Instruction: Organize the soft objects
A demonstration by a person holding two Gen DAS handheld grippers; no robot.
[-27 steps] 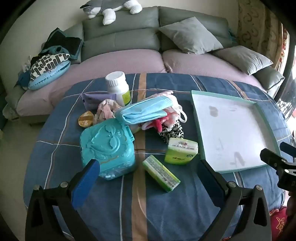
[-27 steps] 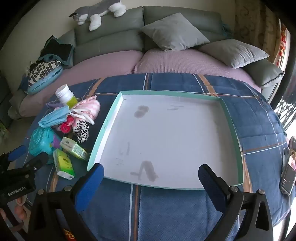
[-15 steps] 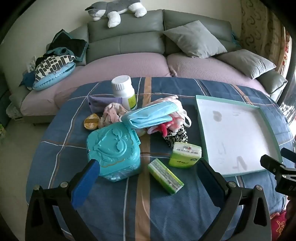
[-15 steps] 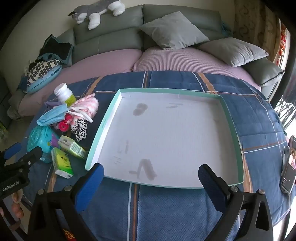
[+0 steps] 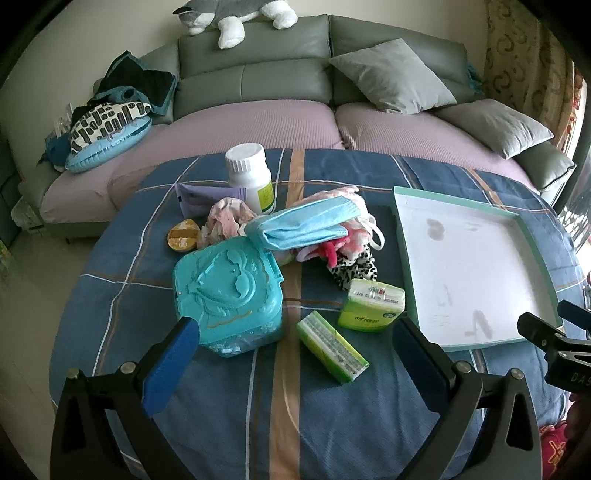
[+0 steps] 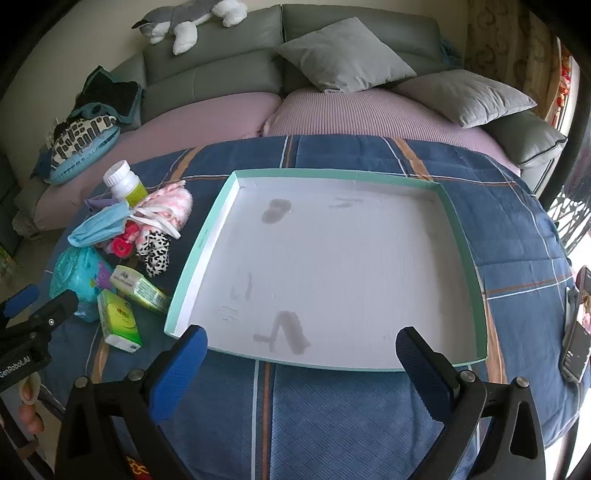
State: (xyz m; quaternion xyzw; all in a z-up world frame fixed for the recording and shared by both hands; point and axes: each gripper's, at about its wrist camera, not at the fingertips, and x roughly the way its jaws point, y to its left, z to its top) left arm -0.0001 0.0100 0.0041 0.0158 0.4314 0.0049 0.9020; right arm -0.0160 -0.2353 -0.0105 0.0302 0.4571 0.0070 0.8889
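On the bench, covered w/ a blue plaid quilt [image 5: 229,406], soft items sit in a pile left of a shallow white tray w/ teal rim [image 6: 463,236]. Tray bare inside apart from a few grey smudges.

Left gripper [image 5: 291,354] open wide, nothing between the blue pads; it hangs over the near edge, angled down at the pile. Teal embossed wipes pack [image 5: 229,291] lies just beyond its left finger. Two green tissue packs are nearby: one flat, near centre [image 5: 332,347], other [image 5: 371,304] just beside the tray's left rim. Blue face mask [image 5: 303,225] is draped over the pile, its left end resting on the wipes pack's far edge. Under and right of it: pink fuzzy item w/ white loops [image 5: 354,210], hot-pink piece [image 5: 330,253], leopard-print scrunchie [image 5: 354,267]. Pale pink crumpled cloth [image 5: 225,221] is left of the mask, small orange-yellow object [image 5: 183,234] further left, purple packet [image 5: 207,197] behind. White pill bottle w/ green label [image 5: 251,177] stands upright at far side of pile.

Right gripper [image 6: 303,354] also open wide, empty, poised over the tray's near rim. Phone [image 6: 578,332] lies on the quilt at right edge. Grey sofa [image 6: 221,74] w/ cushions beyond the bench; plush husky [image 6: 188,18] on its backrest.
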